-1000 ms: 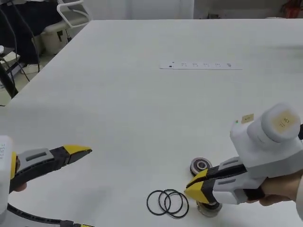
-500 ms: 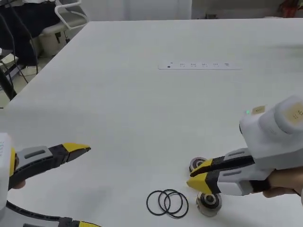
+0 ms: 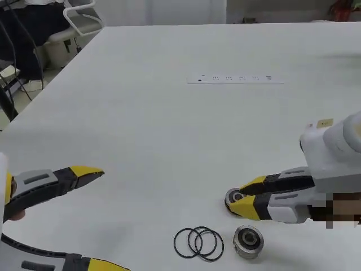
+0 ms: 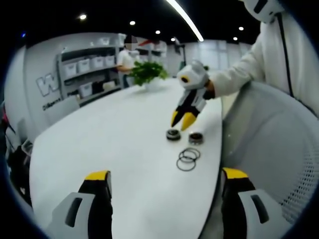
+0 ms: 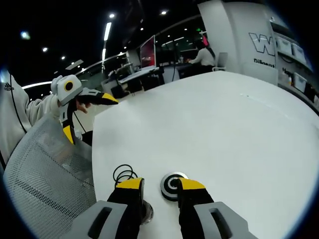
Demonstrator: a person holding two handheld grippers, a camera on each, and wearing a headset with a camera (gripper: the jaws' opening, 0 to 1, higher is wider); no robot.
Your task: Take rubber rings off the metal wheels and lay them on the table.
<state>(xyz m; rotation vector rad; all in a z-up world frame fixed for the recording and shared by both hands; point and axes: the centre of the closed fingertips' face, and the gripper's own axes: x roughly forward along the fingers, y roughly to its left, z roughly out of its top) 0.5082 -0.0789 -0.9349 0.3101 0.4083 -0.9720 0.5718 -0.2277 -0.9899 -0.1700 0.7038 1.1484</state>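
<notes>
The table point(image 3: 169, 130) is white, smooth and dull. The black rings point(image 3: 198, 243) look like thin rubber. Just beside the rings, a wheel point(image 3: 247, 240) is shiny grey metal. The second wheel point(image 3: 233, 197), a bit farther from the rings, shines too. The left gripper point(image 4: 165, 174) and right gripper point(image 5: 160, 184) look like hard, smooth plastic with yellow tips.

Three black rings point(image 3: 198, 243) overlapping flat — two wheels point(image 3: 248, 241) beside.
</notes>
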